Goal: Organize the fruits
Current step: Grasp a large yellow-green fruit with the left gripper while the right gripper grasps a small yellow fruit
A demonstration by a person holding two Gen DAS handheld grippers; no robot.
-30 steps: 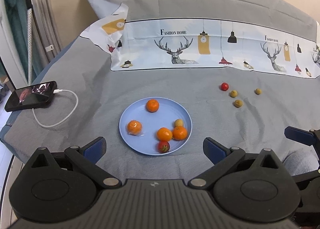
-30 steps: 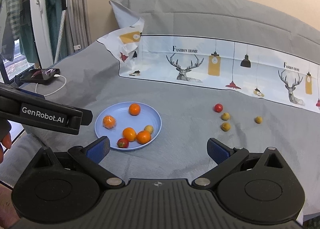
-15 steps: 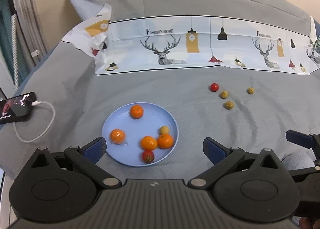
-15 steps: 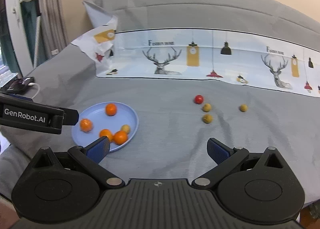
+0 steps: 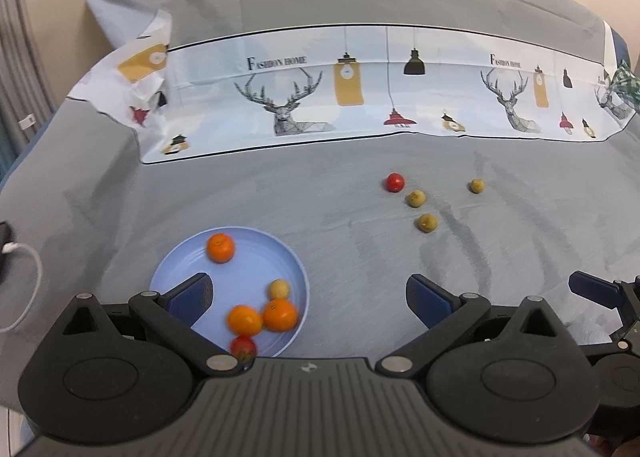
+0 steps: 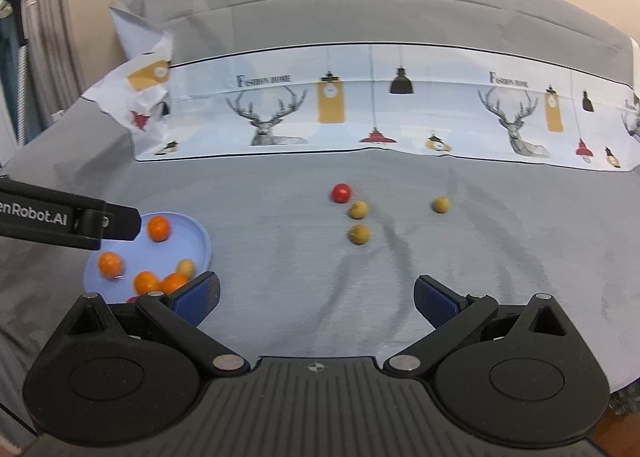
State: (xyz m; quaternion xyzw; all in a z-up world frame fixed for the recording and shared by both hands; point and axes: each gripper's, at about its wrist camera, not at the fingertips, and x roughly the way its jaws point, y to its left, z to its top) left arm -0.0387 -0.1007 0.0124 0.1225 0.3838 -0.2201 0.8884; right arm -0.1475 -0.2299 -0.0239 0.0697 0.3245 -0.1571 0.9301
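Fruits lie in two groups on a grey-covered bed (image 5: 320, 193). A printed cloth (image 5: 360, 89) with deer and lamps runs across the bed's far part. Toward the near left sits a blue plate (image 5: 256, 257) holding oranges (image 5: 220, 248), one pale yellowish fruit (image 5: 279, 289) and a red one (image 5: 243, 348) at its near rim; in the right wrist view four oranges show on it. Well apart to the right, on the bare cover, lie a red tomato (image 5: 395, 182) and three small yellow-brown fruits (image 5: 416, 199), the tomato just beside the nearest of them, the third (image 6: 441, 204) farther right.

The left hand-held gripper (image 5: 308, 297) hovers low over the near side of the plate, level and pointing toward the cloth, its blue pads wide apart and holding nothing; its left finger (image 5: 192, 295) covers part of the plate. The right hand-held gripper (image 6: 316, 297) sits to its right, also spread wide and empty, aimed at the loose fruits.

Compared with half a second ago, both cameras have swung right and come closer: the plate has slid to the lower left of each view, the loose fruits look larger and more central, and the phone has nearly left the left view, only its white cable (image 5: 24, 281) showing.
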